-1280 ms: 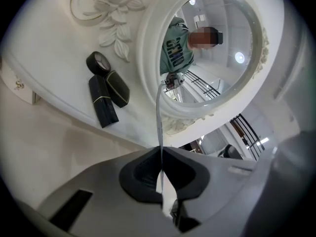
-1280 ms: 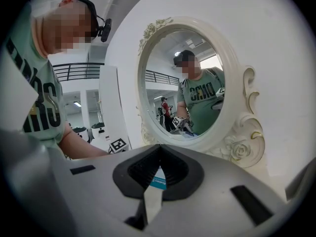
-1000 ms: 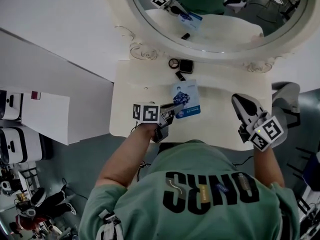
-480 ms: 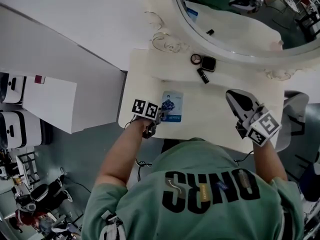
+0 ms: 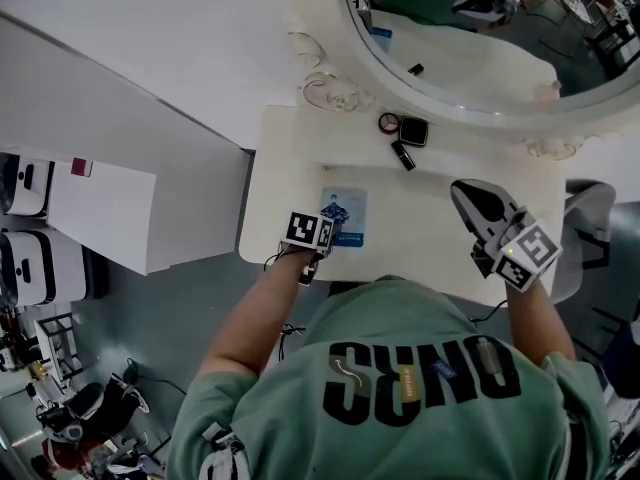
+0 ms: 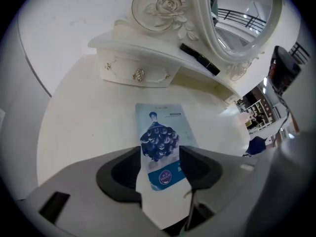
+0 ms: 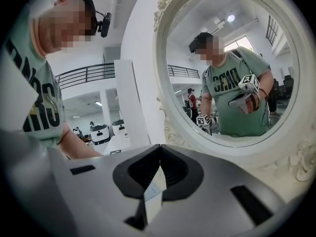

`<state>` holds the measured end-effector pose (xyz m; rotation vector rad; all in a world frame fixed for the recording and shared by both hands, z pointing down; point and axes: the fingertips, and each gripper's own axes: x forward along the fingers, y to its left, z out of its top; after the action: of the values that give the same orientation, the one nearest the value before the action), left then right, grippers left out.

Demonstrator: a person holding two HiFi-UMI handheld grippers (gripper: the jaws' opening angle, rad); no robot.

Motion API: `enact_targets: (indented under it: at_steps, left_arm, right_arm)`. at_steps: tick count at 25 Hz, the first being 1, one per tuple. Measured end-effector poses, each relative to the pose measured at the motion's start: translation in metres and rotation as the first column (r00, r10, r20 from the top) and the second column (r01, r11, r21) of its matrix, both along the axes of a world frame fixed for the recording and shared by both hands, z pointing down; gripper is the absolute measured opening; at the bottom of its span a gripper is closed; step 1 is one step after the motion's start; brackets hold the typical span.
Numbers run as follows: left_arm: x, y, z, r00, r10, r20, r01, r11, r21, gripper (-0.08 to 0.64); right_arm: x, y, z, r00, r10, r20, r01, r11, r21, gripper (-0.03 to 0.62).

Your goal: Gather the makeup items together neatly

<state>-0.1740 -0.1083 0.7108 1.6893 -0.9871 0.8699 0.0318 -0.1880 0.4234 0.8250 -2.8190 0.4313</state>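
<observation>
- The left gripper [image 5: 328, 240] is pointing steeply down at the front edge of the dressing table [image 5: 440, 230]. Its jaws have just been opening and are now standing apart.
- The mask sachet [image 6: 163, 132] is lying flat on the table. Its near end is reaching in between the spread fingers [image 6: 121, 167], and no pad is pressing on it.
- The sachet is showing a pale blue face with a dark blue figure.
- The right gripper [image 7: 159, 169] is hanging over the table's right part, with its jaws pressed together on nothing.
- A round compact [image 5: 389, 122], a square compact [image 5: 414, 131] and a lipstick [image 5: 403, 154] are sitting together well apart from the sachet.
</observation>
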Motion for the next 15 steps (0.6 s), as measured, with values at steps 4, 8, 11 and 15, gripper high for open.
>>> enact_targets:
  at_steps: [4,8,11,15]
  left_arm:
    - [-0.015,-0.016,-0.028,0.996,-0.045,0.074,0.037,0.993,0.111,0.262]
    - [-0.005,-0.048,-0.096,0.998,-0.06,-0.007,0.058,0.929,0.365,0.262]
    - [0.027,-0.064,-0.152,0.989,-0.007,-0.144,0.082,0.851,0.518,0.223]
    - [0.069,-0.084,-0.193,0.982,0.076,-0.175,0.055,0.763,0.644,0.12]
  right_arm:
    - [0.017,0.004,-0.013,1.0,0.021,0.008,-0.022,0.999,0.026,-0.005]
    - [0.041,0.009,-0.027,0.998,0.058,0.02,-0.059,0.997,0.056,-0.005]
    - [0.061,0.014,-0.036,0.995,0.091,0.028,-0.093,0.993,0.072,-0.005]
    - [0.087,0.02,-0.045,0.99,0.135,0.027,-0.137,0.986,0.09,-0.005]
